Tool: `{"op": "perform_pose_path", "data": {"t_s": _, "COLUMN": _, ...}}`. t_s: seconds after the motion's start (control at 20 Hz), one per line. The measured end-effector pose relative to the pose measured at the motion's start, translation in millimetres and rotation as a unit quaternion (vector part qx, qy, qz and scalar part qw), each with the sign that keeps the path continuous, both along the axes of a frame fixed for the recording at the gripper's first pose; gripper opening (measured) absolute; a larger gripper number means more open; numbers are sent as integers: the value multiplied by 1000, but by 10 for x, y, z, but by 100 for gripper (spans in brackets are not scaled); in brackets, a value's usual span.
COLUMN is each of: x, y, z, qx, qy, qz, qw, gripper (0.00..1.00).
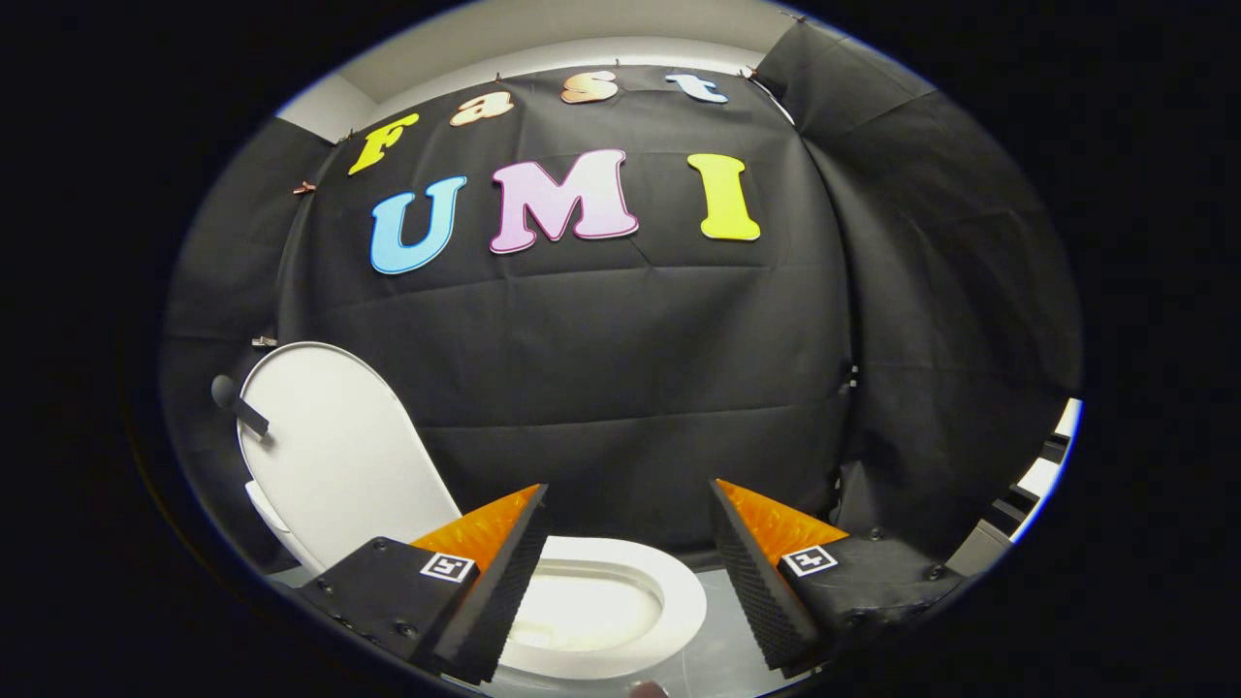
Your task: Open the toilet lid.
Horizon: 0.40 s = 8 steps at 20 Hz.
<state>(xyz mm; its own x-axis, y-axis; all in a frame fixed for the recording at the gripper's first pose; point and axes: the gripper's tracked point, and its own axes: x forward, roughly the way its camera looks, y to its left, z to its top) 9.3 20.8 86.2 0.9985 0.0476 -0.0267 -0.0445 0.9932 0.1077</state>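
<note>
The white toilet lid (334,456) stands raised, leaning back to the left beyond my left finger, with a small dark handle (242,409) sticking out near its upper edge. The white seat and bowl (620,601) lie open below, just ahead of and between my fingers. My gripper (628,504) is open, its two fingers spread wide with nothing between them. It hovers above the bowl's near rim and touches neither the lid nor the seat.
Black cloth (620,368) hangs as a wall right behind the toilet and wraps round to the right. A pale grey floor (722,645) shows beside the bowl. At the far right, past the cloth's edge, some dark shelving or framework (1028,490) stands.
</note>
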Motion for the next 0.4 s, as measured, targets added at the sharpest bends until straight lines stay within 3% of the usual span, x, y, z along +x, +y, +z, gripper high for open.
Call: {"op": "perform_pose_path", "data": {"t_s": 0.4, "x": -4, "y": 18, "z": 4, "qx": 2, "qy": 2, "qz": 4, "qw": 1000, "gripper": 99}}
